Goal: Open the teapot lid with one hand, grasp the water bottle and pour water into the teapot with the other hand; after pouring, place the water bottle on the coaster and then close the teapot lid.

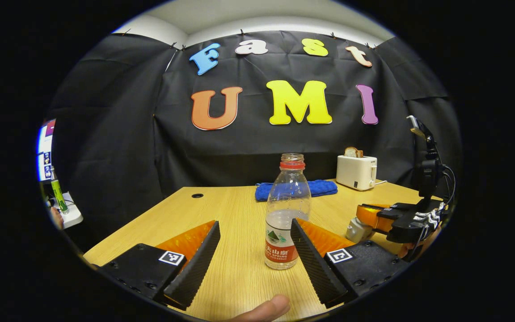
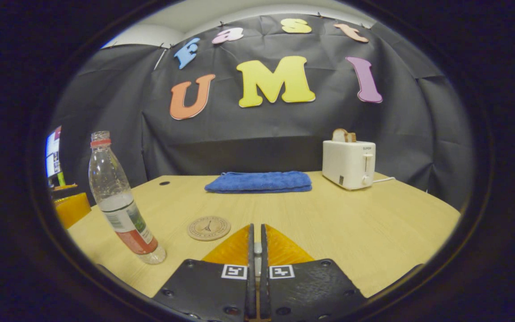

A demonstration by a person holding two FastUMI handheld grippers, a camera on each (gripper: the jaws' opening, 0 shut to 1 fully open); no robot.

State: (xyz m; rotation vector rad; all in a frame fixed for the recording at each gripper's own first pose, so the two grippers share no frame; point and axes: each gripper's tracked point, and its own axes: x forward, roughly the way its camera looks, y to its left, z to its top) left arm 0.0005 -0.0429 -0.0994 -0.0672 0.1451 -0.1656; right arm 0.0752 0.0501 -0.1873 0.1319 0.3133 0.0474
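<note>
The left gripper [image 1: 255, 232] sits level, jaws wide, the uncapped bottle [image 1: 286, 214] standing between its fingers at twelve o'clock. The right gripper [image 2: 255, 232] pinches something small and pale; coaster [image 2: 208, 228] at eleven o'clock.

Even overhead light, soft shadows, sharp focus; fisheye bends the table [image 2: 373, 223] edges.
</note>
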